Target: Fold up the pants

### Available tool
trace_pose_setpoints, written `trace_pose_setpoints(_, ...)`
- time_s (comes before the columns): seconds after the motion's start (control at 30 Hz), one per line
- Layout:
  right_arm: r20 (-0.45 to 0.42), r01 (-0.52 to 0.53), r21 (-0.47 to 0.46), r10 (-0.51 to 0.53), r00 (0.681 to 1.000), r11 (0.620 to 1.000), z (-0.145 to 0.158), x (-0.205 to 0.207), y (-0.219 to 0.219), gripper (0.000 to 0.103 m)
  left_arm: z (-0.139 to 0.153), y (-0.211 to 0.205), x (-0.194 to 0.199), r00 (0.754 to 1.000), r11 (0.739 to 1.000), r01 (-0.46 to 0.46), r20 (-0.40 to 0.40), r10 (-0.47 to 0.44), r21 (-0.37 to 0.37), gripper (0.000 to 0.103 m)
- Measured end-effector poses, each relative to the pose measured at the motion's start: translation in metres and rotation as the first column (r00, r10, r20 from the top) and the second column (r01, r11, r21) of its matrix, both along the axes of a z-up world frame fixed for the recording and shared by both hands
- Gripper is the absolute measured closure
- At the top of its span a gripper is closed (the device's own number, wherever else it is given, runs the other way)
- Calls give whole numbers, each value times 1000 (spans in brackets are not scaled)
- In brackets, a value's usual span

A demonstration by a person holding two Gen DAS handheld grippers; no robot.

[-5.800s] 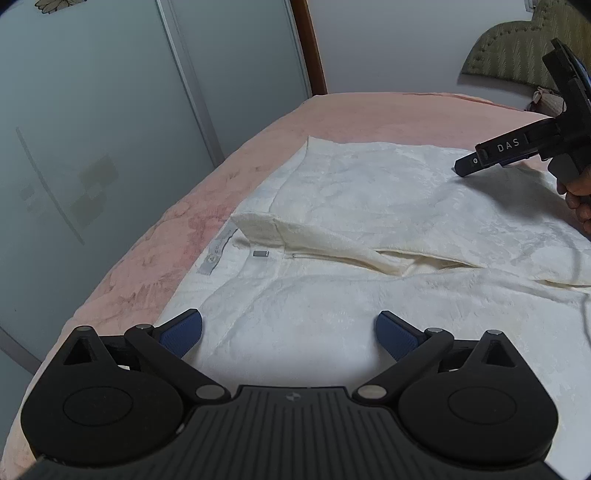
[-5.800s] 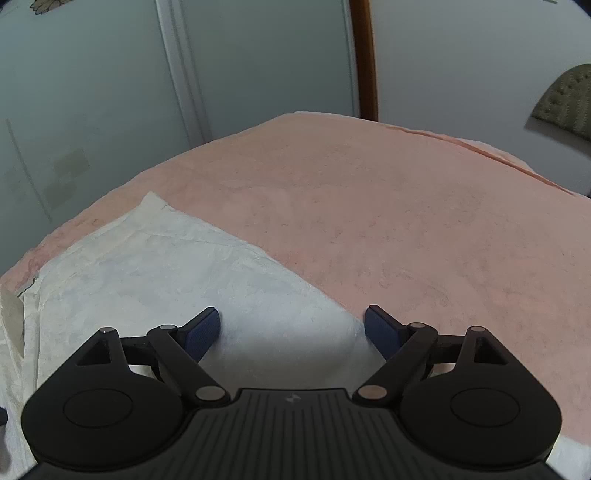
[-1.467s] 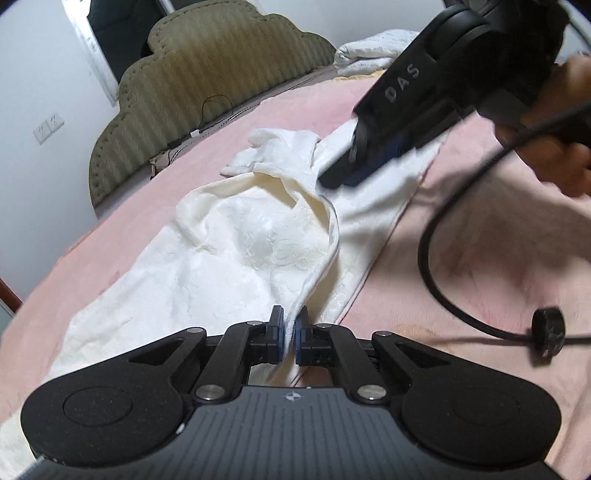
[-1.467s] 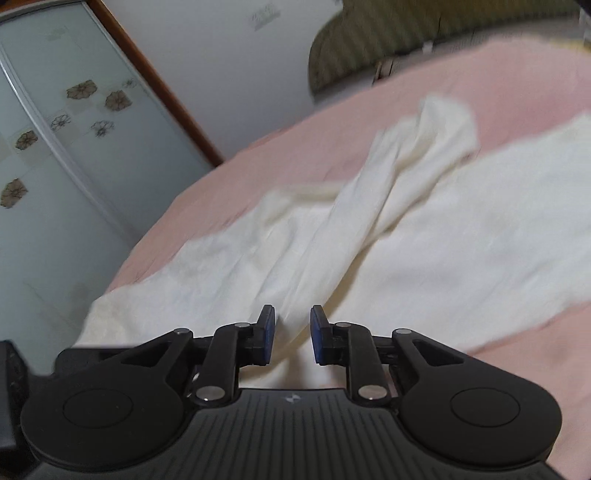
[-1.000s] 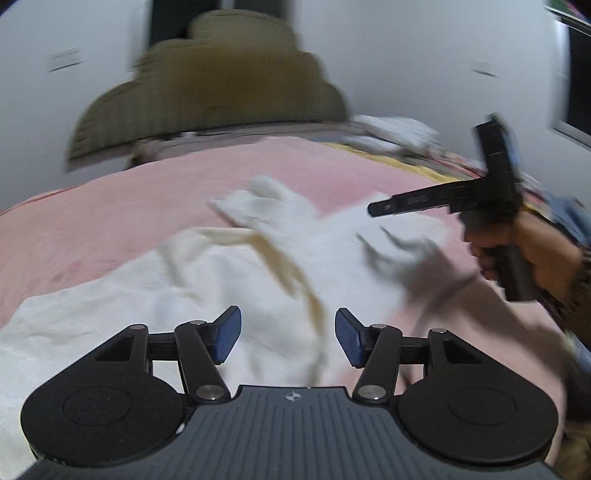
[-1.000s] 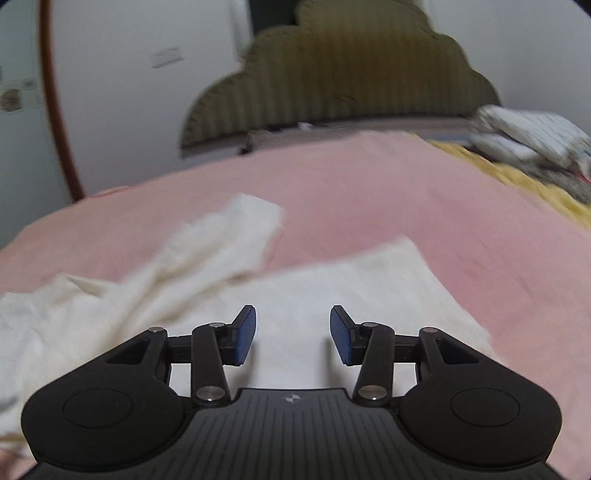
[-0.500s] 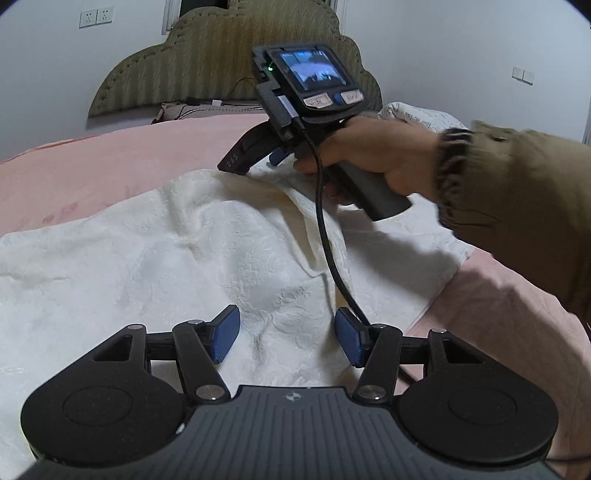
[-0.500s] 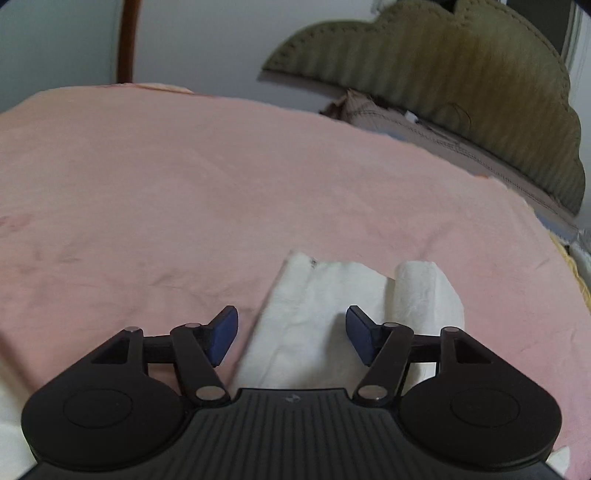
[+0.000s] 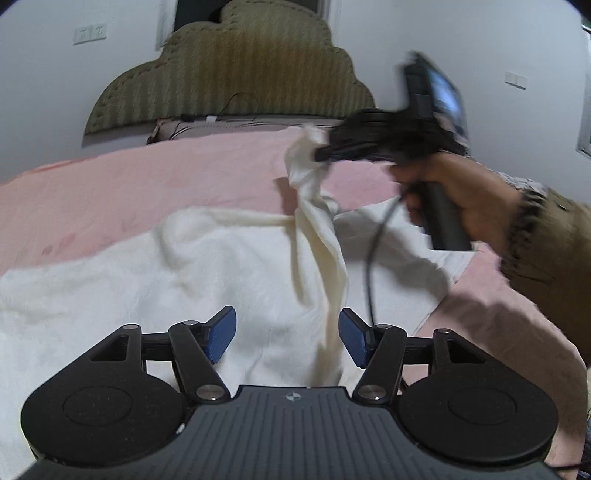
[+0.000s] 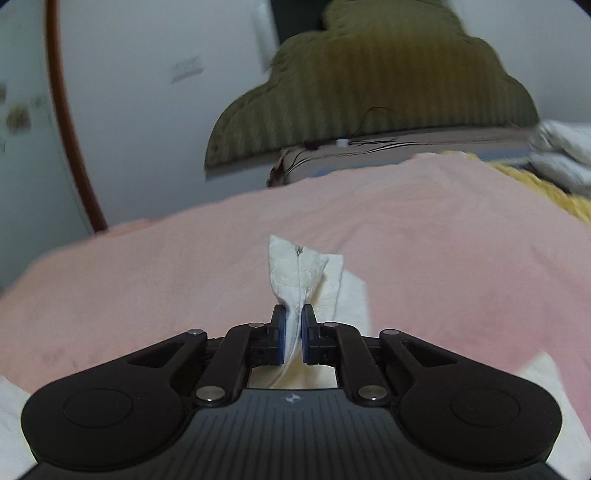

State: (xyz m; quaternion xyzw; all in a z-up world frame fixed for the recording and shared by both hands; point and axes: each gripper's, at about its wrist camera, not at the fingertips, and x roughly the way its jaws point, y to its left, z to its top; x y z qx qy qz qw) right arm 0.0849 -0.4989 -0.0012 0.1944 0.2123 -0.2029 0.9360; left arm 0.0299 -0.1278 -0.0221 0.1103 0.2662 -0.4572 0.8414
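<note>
Pink bedding (image 9: 110, 184) is spreading out under everything I'm working over, and the cream pants (image 9: 129, 280) are lying across it, rumpled, filling the near part of my left-hand view. Closest to me on that side, my left claw (image 9: 287, 334) is hanging just above the cloth with its blue pads (image 9: 221, 334) standing wide apart, gripping nothing. A twisted strand of the pants is dropping down between those pads, though neither one is pressing on it.

Following that strand upward and away, it's rising off the bed in a narrow rope to my right claw (image 9: 325, 153), which is pinching the end of it up in the air. My right hand (image 9: 454, 195) is wrapped round the black handle, brown sleeve showing at the wrist, and a black cable (image 9: 369, 273) is dangling from the handle down toward the cloth. This part is blurred.

From the right-hand camera, my right claw (image 10: 290, 334) is squeezed together on a fold of the cream fabric (image 10: 295, 273), the blue pads pressing it from both sides and the cloth fanning out beyond the tips. More of the pants is showing pale at the bottom corners.

Farther off, the pink cover is running back to an olive-green scalloped headboard (image 9: 236, 74) against a white wall (image 9: 55, 92), with a white switch plate (image 9: 90, 34) on it.
</note>
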Motion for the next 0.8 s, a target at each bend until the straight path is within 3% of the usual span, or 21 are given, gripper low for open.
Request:
trace_pose_setpoints(0.13, 66, 107, 130, -117, 991, 986, -7, -75, -25, 95, -1, -20, -7, 998, 998, 35, 55, -38, 47, 37)
trace_pose_setpoints(0.27, 53, 173, 258, -193, 980, 950, -33, -126, -44, 94, -4, -41, -16, 992, 993, 77, 93, -85, 92, 37)
trace_pose_setpoints(0.43, 20, 191, 405, -217, 976, 894, -71, -144, -60, 91, -12, -72, -39, 958, 971, 150, 216, -189, 184, 34)
trace_pose_setpoints(0.63, 71, 150, 488, -211, 975, 860, -78, -136, -77, 88, -29, -102, -59, 902, 952, 157, 353, -247, 264, 36)
trace_pose_setpoints(0.77, 155, 111, 513, -219, 963, 851, -68, -146, -78, 92, -37, -117, -63, 877, 941, 150, 398, -268, 302, 46)
trace_pose_setpoints(0.8, 179, 99, 509, -218, 959, 855, -63, -150, -77, 92, -39, -120, -63, 872, 940, 142, 411, -267, 310, 54)
